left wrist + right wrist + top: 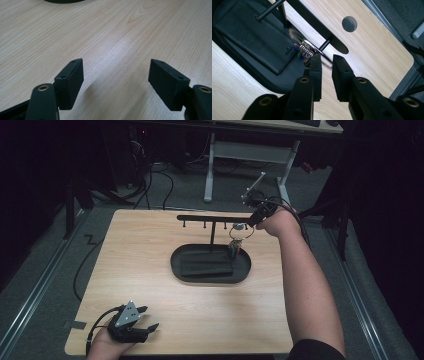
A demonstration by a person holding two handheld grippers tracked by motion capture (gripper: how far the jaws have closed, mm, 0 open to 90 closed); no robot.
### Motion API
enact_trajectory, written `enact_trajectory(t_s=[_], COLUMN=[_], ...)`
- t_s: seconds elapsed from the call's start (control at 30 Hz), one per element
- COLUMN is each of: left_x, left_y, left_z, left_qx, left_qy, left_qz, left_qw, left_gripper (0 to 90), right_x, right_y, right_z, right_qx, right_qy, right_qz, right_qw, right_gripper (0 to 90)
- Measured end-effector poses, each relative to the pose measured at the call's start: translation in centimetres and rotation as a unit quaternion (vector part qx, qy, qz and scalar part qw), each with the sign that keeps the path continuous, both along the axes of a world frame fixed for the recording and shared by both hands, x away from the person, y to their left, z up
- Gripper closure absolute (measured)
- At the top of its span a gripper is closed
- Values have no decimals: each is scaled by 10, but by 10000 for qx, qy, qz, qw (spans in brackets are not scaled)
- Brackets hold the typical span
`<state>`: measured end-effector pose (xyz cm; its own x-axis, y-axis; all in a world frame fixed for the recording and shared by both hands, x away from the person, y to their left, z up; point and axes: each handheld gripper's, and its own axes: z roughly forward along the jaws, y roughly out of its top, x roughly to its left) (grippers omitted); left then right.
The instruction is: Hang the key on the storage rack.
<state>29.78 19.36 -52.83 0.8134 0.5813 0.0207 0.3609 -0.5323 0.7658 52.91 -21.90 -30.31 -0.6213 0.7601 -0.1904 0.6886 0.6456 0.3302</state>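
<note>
At right end of black hook rack, right gripper pinching silver key ring, jaws nearly closed on it; keys dangling over black oval tray. Black wallet lying in tray. Well apart from rack, near table's front edge, left gripper resting with jaws spread wide, holding nothing.

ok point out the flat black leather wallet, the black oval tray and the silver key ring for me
flat black leather wallet (254,37), right gripper view, middle of its grained face
black oval tray (178,265), high view, left rim
silver key ring (314,48), right gripper view, metal loop just ahead of the jaws
</note>
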Motion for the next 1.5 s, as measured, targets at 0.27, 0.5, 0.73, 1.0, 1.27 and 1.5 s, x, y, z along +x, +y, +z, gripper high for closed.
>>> enact_trajectory(t_s=[0.27,0.5,0.73,1.0,1.27,1.5], left_x=[0,0,0,0,0,0], left_y=[-4,-5,-8,-9,-11,-13], left_z=[0,1,0,1,0,-1], left_qx=[35,35,58,84,97,137], left_qy=[-34,-51,-58,-59,-59,-21], left_qz=[-44,-59,-96,-122,-142,-183], left_qw=[10000,10000,9999,9999,9998,9997], left_gripper=[286,283,281,280,280,280], right_x=[-14,-33,-51,-65,-85,-105], right_y=[3,1,-5,-14,-27,-39], right_z=[1,-6,-14,-25,-44,-64], right_qx=[75,347,583,698,958,1243], right_qy=[-247,-360,-533,-767,-925,-1120], right_qz=[-18,-207,-293,-438,-515,-556], right_qw=[9997,9985,9964,9936,9898,9843], right_gripper=[583,382,282,222,189,181])
